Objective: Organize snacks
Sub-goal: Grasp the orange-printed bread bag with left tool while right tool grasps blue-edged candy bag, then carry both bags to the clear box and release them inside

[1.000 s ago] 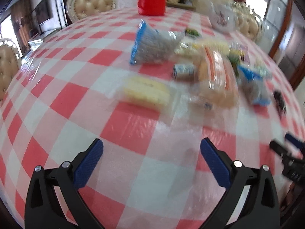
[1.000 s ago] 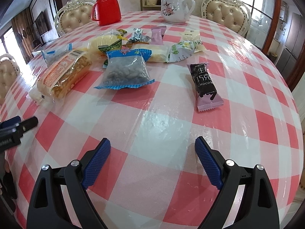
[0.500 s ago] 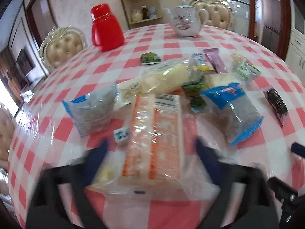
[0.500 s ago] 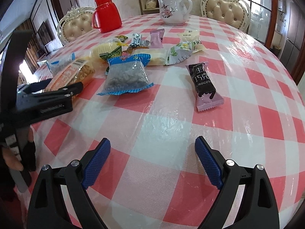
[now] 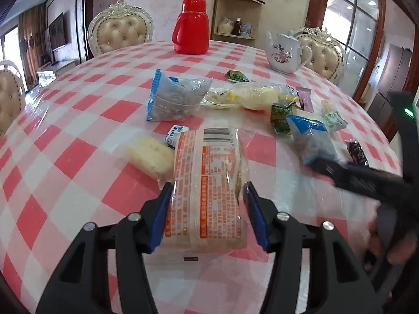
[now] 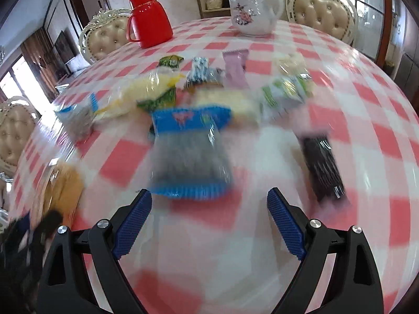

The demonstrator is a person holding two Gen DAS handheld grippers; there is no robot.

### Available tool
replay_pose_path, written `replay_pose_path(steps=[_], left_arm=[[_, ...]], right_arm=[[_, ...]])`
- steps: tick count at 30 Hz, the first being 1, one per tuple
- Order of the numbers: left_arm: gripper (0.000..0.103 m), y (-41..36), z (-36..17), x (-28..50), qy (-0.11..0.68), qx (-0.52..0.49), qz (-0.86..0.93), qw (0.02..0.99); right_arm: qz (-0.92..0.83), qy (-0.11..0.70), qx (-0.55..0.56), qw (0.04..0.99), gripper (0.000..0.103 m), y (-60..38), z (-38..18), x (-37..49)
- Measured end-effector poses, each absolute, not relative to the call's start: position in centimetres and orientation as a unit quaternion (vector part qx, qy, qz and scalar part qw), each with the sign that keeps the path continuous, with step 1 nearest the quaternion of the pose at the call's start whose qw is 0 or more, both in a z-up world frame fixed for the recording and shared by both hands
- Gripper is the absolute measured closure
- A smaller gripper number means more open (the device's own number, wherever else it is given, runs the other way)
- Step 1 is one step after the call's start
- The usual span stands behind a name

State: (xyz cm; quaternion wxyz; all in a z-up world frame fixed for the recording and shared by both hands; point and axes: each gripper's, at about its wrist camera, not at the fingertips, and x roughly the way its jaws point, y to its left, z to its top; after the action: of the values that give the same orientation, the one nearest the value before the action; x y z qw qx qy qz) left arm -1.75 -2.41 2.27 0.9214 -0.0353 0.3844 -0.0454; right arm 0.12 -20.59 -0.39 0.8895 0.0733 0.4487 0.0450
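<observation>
left tongs (image 5: 208,214) now pinching the orange packet (image 5: 209,191), jaws easing open a bit; right tongs (image 6: 209,225) spread wide, nearing the blue bag (image 6: 189,151)

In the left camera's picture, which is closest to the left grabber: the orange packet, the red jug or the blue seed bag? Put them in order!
1. Orange packet: right between the left gripper jaws.
2. Blue seed bag: middle of the table, slightly left.
3. Red jug: far edge, by the chair.
</observation>
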Motion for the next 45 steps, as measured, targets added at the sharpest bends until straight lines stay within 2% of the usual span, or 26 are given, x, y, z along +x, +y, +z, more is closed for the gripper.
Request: replay_pose_path(steps=[1,3,6,10,14,15,16,17,18,19,22,27,35,40,45], left_arm=[[0.032,-1.9,2.2,-1.6,0.387,-0.051,-0.045,0.919],[0.026,-1.0,1.9,-1.0,0.396,-0.078,-0.044,0.914],[0.025,-0.4,1.4,-0.5,0.407,-0.097,-0.037,0.907],[0.021,-0.9,1.2,-0.3,0.416,-0.084,-0.038,0.905],[0.019,-1.2,0.7,0.4,0.434,-0.074,-0.029,0.898],[0.019,-1.3,0.6,0.4,0.434,-0.07,-0.028,0.898],[0.019,-1.3,0.6,0.4,0.435,-0.069,-0.028,0.897],[0.019,-1.2,0.7,0.4,0.435,-0.07,-0.029,0.897],[0.02,-1.1,0.7,0.3,0.433,-0.074,-0.031,0.898],[0.03,-0.9,0.8,0.2,0.43,-0.08,-0.032,0.899],[0.05,-0.8,1.0,-0.2,0.417,-0.088,-0.047,0.903],[0.051,-0.2,1.3,-0.6,0.405,-0.104,-0.043,0.907],[0.051,0.9,2.7,-2.2,0.384,-0.137,-0.068,0.91],[0.051,3.4,5.4,-3.8,0.401,-0.212,-0.131,0.882],[0.051,5.5,6.8,-5.6,0.43,-0.237,-0.181,0.852]], right_arm=[[0.047,0.45,0.064,0.89,0.016,-19.8,-0.4,1.2],[0.037,0.448,0.052,0.892,0.016,-19.0,-0.5,2.3],[0.043,0.446,0.059,0.892,0.016,-18.5,-0.4,3.2],[0.056,0.442,0.148,0.883,0.016,-20.0,-0.2,3.2],[0.027,0.436,0.164,0.884,0.017,-19.8,-0.1,4.1],[0.01,0.436,0.148,0.887,0.02,-19.2,-0.1,4.3],[-0.008,0.435,0.133,0.89,0.034,-18.9,-0.1,4.4],[-0.021,0.43,0.124,0.894,0.043,-18.7,-0.1,4.1],[-0.022,0.419,0.121,0.899,0.048,-18.7,0.0,3.6],[-0.017,0.416,0.117,0.902,0.052,-18.7,0.1,3.1],[0.006,0.404,0.115,0.907,0.053,-19.0,0.3,0.0],[0.035,0.377,0.107,0.919,0.053,-18.8,1.1,-5.3],[0.063,0.357,0.179,0.914,0.053,-21.3,1.1,-8.3],[0.09,0.371,0.231,0.895,0.053,-22.0,0.5,-10.4],[0.099,0.382,0.251,0.884,0.053,-21.9,0.2,-13.2]])
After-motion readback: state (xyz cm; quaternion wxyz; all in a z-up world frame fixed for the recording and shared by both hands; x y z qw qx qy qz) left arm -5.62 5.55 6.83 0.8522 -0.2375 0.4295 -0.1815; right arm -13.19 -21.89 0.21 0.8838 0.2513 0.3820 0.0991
